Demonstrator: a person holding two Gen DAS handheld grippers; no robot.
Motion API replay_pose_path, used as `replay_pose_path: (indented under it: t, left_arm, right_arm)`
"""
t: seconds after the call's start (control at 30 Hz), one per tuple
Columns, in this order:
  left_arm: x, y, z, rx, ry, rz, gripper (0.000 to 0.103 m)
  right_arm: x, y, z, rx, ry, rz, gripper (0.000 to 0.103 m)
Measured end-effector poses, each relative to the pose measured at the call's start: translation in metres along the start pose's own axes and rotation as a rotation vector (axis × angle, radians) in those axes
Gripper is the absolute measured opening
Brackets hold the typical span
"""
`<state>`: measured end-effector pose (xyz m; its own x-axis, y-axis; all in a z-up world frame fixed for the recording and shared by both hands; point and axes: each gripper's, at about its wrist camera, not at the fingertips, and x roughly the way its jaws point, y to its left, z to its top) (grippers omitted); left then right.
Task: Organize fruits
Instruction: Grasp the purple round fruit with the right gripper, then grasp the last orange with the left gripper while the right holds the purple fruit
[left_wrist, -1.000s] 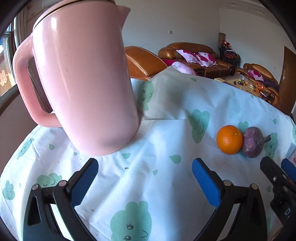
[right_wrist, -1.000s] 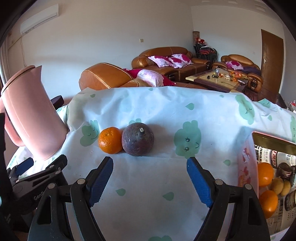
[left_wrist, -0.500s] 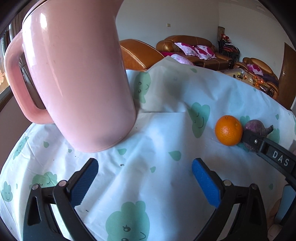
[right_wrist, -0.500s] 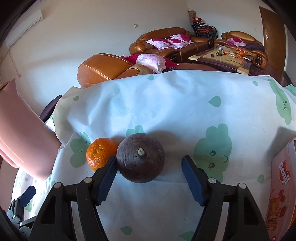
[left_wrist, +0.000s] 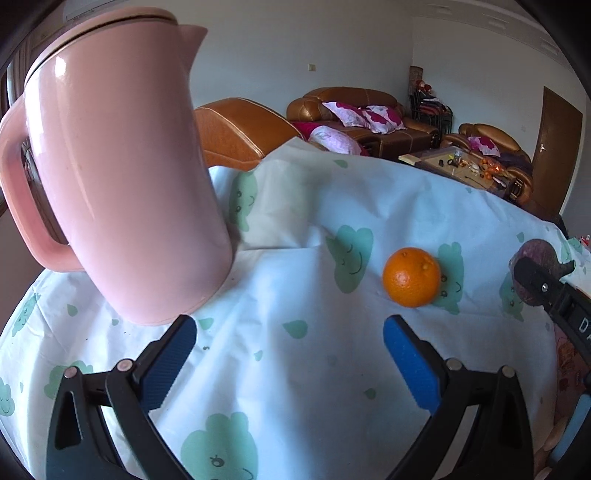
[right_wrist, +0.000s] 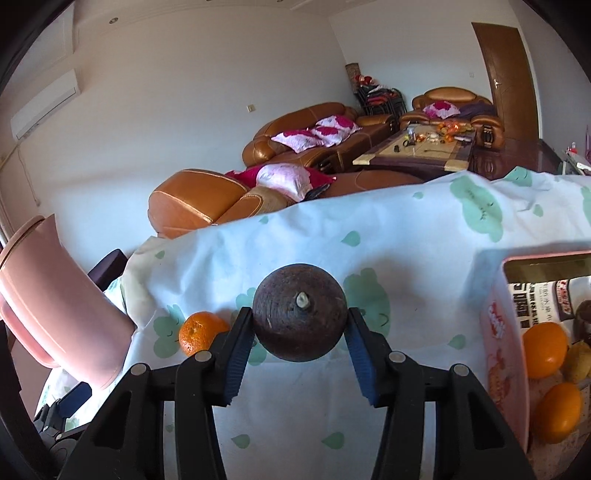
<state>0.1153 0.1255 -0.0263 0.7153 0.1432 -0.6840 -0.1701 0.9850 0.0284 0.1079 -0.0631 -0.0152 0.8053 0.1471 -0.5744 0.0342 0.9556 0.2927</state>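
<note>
On the far left I see the tall pink plastic kettle with a lid and handle (left_wrist: 122, 184); it stands on the surface covered by a white cloth with green cloud faces (left_wrist: 280, 369); my left gripper (left_wrist: 290, 354) hovers just in front of the kettle, and its blue-padded jaws are wide apart with only cloth between them. To the right of the kettle, well apart from it, lies the small round orange mandarin (left_wrist: 412, 277); it rests on the cloth alone, with nothing touching it in the left wrist view. Further right is the dark purple-brown round fruit with a short pale stem (right_wrist: 299, 312); my right gripper (right_wrist: 299, 332) has it between the blue pads (right_wrist: 240, 354); the jaws have just been closing, and now both pads press on the sides of the fruit, so they are clamped on it; the stem points toward the camera. In the right wrist view the mandarin sits just behind the left pad; whether it touches the pad I cannot tell. At the far right stands the open pink box with printed pictures (right_wrist: 498, 350); inside it I see two orange fruits (right_wrist: 545, 349) and a smaller yellowish one (right_wrist: 578, 360); the box is near the held fruit but apart from it.
</note>
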Motion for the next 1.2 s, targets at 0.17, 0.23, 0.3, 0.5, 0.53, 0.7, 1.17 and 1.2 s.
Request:
replay_pose_path:
  t: [0.17, 0.23, 0.3, 0.5, 0.53, 0.7, 1.17, 1.2]
  left_arm:
    - [0.001, -0.031, 0.022, 0.056, -0.009, -0.078, 0.103]
    - [0.006, -0.045, 0.033, 0.087, -0.013, -0.080, 0.101]
    - [0.018, -0.055, 0.042, 0.107, 0.014, -0.068, 0.090]
    - [0.051, -0.073, 0.046, 0.108, 0.110, -0.133, 0.059]
    - [0.057, -0.073, 0.044, 0.101, 0.118, -0.145, 0.056]
    - [0.063, -0.079, 0.045, 0.093, 0.151, -0.169, 0.050]
    - [0.025, -0.041, 0.025, -0.011, 0.038, -0.098, 0.049]
    - [0.022, -0.039, 0.022, -0.015, 0.033, -0.095, 0.049]
  right_arm:
    - [-0.012, -0.001, 0.010, -0.061, -0.083, -0.066, 0.052]
    - [-0.014, -0.003, 0.013, -0.065, -0.104, -0.080, 0.052]
    - [-0.016, -0.008, 0.015, -0.059, -0.115, -0.090, 0.052]
    - [-0.009, -0.014, 0.014, -0.035, -0.079, -0.079, 0.052]
    - [-0.008, -0.015, 0.014, -0.031, -0.073, -0.074, 0.052]
    - [-0.003, -0.013, 0.014, -0.034, -0.058, -0.068, 0.052]
    - [-0.009, -0.003, 0.008, -0.092, -0.090, -0.082, 0.052]
    - [-0.010, -0.002, 0.007, -0.095, -0.092, -0.081, 0.052]
